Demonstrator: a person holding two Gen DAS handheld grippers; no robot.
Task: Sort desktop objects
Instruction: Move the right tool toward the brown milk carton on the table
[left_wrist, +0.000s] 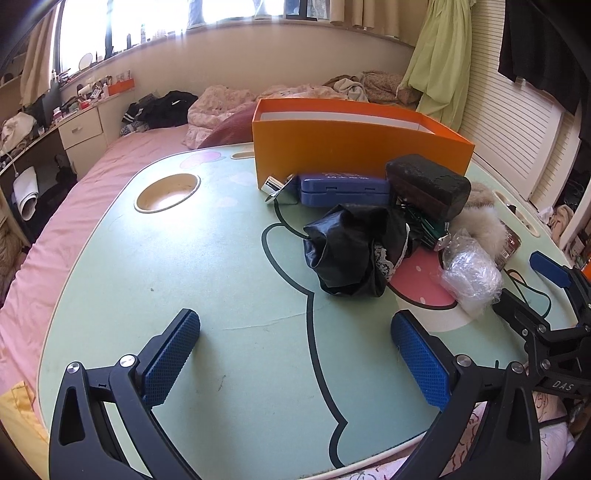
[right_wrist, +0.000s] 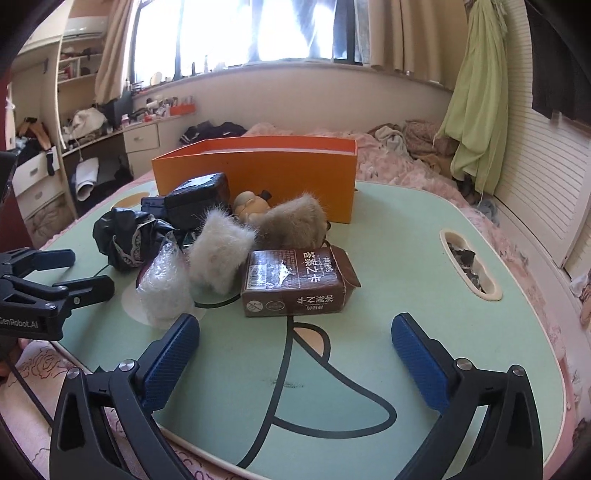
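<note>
Left tool (left_wrist: 295, 363) hangs with its pads wide apart over bare green counter (left_wrist: 184, 280) near the front edge, gripping nothing. At the far edge stands an orange box (left_wrist: 354, 147); its inside is hidden. Against it lie a blue case (left_wrist: 343, 189), a dark block (left_wrist: 428, 184) and a black cloth (left_wrist: 351, 251).

Right tool (right_wrist: 295, 363) is likewise spread and unloaded. Ahead lie a brown carton (right_wrist: 299, 282), a plastic bag (right_wrist: 164, 284) and a fur piece (right_wrist: 221, 254). Open counter runs toward the right edge.
</note>
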